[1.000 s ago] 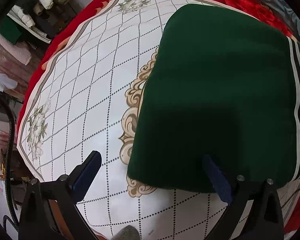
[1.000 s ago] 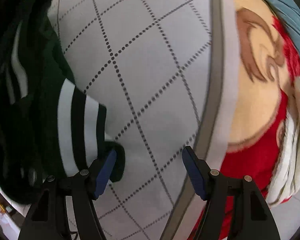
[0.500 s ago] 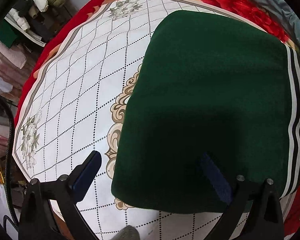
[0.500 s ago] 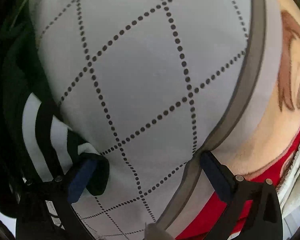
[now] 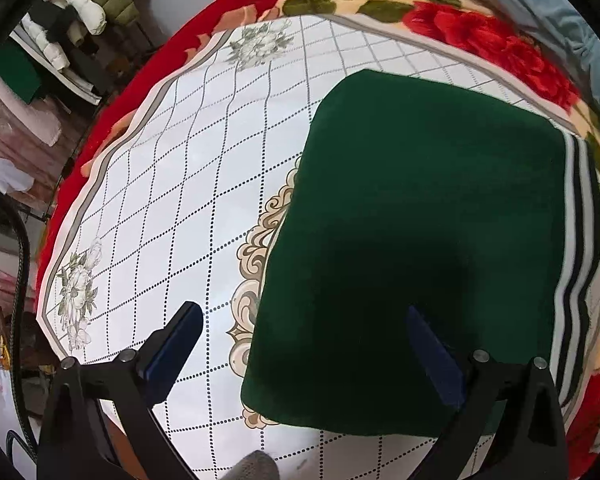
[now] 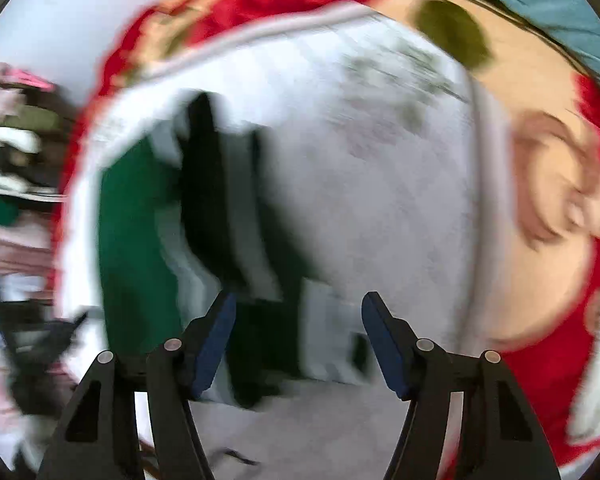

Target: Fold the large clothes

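A dark green garment (image 5: 420,220) lies folded into a rectangle on the white diamond-patterned cloth (image 5: 180,180). Its black-and-white striped hem (image 5: 580,220) runs along the right side. My left gripper (image 5: 302,312) hovers open over the garment's near left edge, one finger above the cloth and the other above the green fabric. The right wrist view is blurred by motion. It shows the garment (image 6: 136,240) and striped hem (image 6: 236,220) below my right gripper (image 6: 300,298). Its jaws are closing, with nothing pinched between them.
The white cloth (image 6: 380,200) rests on a red floral blanket (image 5: 480,36) that rims it. Blue-grey fabric (image 5: 560,20) lies at the far right. A pile of jackets and clothes (image 5: 80,12) sits beyond the far left edge. A black cable (image 5: 22,264) hangs at the left.
My right gripper has lifted away from the striped hem and tilted up, so more of the garment shows. The left gripper has drawn back slightly; the garment lies still.
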Available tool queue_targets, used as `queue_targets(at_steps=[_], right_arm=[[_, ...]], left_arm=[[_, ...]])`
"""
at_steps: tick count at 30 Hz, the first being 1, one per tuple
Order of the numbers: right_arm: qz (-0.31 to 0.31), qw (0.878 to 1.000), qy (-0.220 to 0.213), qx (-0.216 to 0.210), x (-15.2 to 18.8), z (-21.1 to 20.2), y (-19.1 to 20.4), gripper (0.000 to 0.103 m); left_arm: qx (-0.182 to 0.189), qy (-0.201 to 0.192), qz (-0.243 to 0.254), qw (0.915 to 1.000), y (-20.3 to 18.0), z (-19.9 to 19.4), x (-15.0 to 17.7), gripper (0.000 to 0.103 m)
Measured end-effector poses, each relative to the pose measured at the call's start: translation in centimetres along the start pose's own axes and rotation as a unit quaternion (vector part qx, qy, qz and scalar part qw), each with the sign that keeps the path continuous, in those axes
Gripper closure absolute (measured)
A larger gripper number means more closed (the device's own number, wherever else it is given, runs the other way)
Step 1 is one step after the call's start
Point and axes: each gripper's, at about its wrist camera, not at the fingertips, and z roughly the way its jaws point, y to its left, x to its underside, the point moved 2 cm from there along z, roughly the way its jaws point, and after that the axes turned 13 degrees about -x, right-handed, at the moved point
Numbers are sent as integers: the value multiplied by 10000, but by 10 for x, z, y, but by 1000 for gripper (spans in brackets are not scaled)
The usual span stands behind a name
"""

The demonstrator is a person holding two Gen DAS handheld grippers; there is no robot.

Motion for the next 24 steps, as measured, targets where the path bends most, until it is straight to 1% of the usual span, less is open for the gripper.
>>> queue_targets(at_steps=[1,2,4,5,7,8,9,10,11,12,13,14,15,16,17,18,19,21,22,23,24], right_arm=[[-111,9996,13,-241,0,8,11,36],[-169,9993,90,-322,0,18,21,36],[-218,9986,227,-414,-10,49,41,36],[-268,9984,289,-408,-13,60,44,36],[-343,9985,420,-121,-15,82,46,36],[-352,9984,435,-113,-1,93,48,39],[-328,9984,447,-76,1,97,47,53],[-299,9986,429,-30,3,99,46,58],[-297,9988,393,51,2,98,47,68],[-314,9989,329,94,3,97,49,82],[-317,9991,261,127,5,98,51,88],[-285,9993,197,110,9,92,44,92],[-142,9998,93,-56,13,82,43,95],[108,9995,-80,-295,11,73,41,95],[266,9985,-191,-446,13,70,38,96],[424,9972,-289,-536,12,65,33,97],[568,9966,-295,-523,12,66,27,97],[786,9964,-184,-269,12,75,14,97],[853,9963,-59,-120,13,83,7,97],[861,9963,46,-1,15,89,6,97],[801,9967,123,105,14,100,16,96]], left_arm=[[-17,29,15,10000,-1,3,-1,0],[-72,64,60,9999,-4,7,-2,0],[-123,110,118,9998,-9,15,-4,0],[-129,136,132,9997,-12,18,-5,0],[-105,212,124,9996,-17,27,-4,0],[-124,255,159,9995,-20,32,-4,0],[-147,287,188,9993,-22,35,-3,0],[-160,311,206,9992,-23,38,-1,0],[-156,317,193,9992,-24,40,0,0],[-135,312,168,9993,-24,41,1,0],[-112,313,154,9993,-23,41,2,0],[-100,313,139,9994,-23,41,2,0],[-91,312,135,9994,-23,40,2,0],[-58,315,123,9994,-23,40,2,0],[-23,318,116,9994,-23,39,2,0],[-4,320,121,9994,-23,39,3,0],[-10,320,137,9994,-24,38,2,0],[-46,334,211,9992,-27,37,2,0],[-60,339,243,9991,-27,37,2,0],[-68,334,265,9991,-27,36,2,0],[-77,323,271,9991,-26,34,2,0]])
